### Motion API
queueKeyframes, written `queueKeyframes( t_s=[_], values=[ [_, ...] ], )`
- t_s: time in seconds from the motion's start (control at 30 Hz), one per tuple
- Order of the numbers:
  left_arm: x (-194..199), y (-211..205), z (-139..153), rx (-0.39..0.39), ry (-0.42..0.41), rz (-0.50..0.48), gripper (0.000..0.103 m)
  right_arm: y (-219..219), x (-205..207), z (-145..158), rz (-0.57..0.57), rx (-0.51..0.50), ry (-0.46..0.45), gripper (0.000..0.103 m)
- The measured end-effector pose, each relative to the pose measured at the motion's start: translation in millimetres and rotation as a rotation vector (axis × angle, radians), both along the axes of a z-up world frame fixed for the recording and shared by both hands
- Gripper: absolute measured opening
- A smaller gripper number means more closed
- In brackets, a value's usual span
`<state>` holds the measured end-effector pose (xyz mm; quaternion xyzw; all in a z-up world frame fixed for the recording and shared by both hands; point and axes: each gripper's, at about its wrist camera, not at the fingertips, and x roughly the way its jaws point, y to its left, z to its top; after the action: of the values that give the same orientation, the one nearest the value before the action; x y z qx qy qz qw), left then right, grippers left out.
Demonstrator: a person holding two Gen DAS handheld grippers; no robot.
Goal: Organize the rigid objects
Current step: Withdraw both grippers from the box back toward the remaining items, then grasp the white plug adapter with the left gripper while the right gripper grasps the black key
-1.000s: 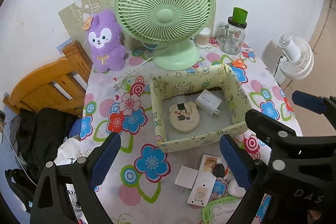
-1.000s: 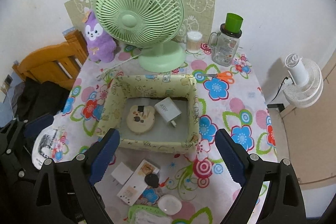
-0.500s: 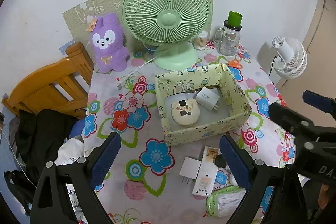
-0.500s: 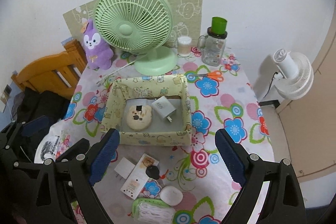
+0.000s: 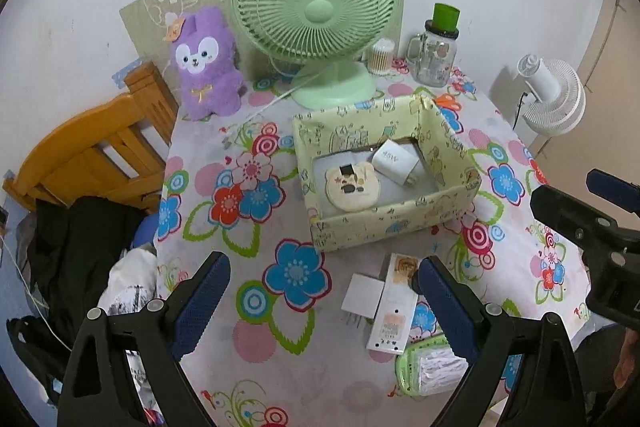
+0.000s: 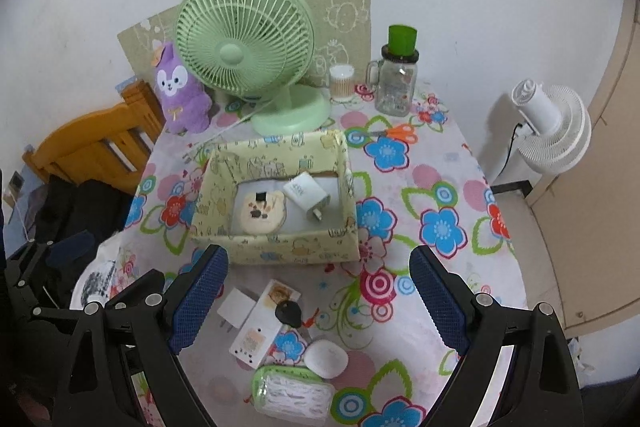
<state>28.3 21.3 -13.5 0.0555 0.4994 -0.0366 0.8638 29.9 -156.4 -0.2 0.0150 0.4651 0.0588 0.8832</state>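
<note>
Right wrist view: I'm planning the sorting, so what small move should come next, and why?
Probably lower the open right gripper toward the flat white square charger. It lies loose on the flowered tablecloth, outside the pale yellow patterned box, which already holds a white 45W charger. Both grippers are empty.

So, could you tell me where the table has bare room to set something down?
Open tablecloth lies right of the storage box, below the orange scissors. Another free patch lies left of the box, below the purple plush. The near edge is crowded: white charger, card, black fob, pouch.
</note>
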Motion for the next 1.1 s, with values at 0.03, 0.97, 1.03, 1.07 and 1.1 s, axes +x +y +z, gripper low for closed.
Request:
queueKeyframes(
  t_s=[0.03,0.97,1.03,1.07,1.1],
  values=[
    [-1,-1,-2,-0.001,0.004,0.003,0.096,0,-1,-2,0.010,-0.002,0.004,0.094],
    [-4,-13,-100,0.030,0.144,-0.008,0.096,13,-5,-101,0.125,-0.046,0.136,0.093],
    [-2,-14,-106,0.034,0.154,-0.018,0.096,14,-4,-107,0.121,-0.048,0.147,0.093],
    [0,-14,-110,0.042,0.159,-0.023,0.096,15,-3,-110,0.121,-0.049,0.154,0.092],
    [1,-14,-113,0.046,0.163,-0.026,0.096,16,-2,-114,0.120,-0.051,0.162,0.091]
  ],
)
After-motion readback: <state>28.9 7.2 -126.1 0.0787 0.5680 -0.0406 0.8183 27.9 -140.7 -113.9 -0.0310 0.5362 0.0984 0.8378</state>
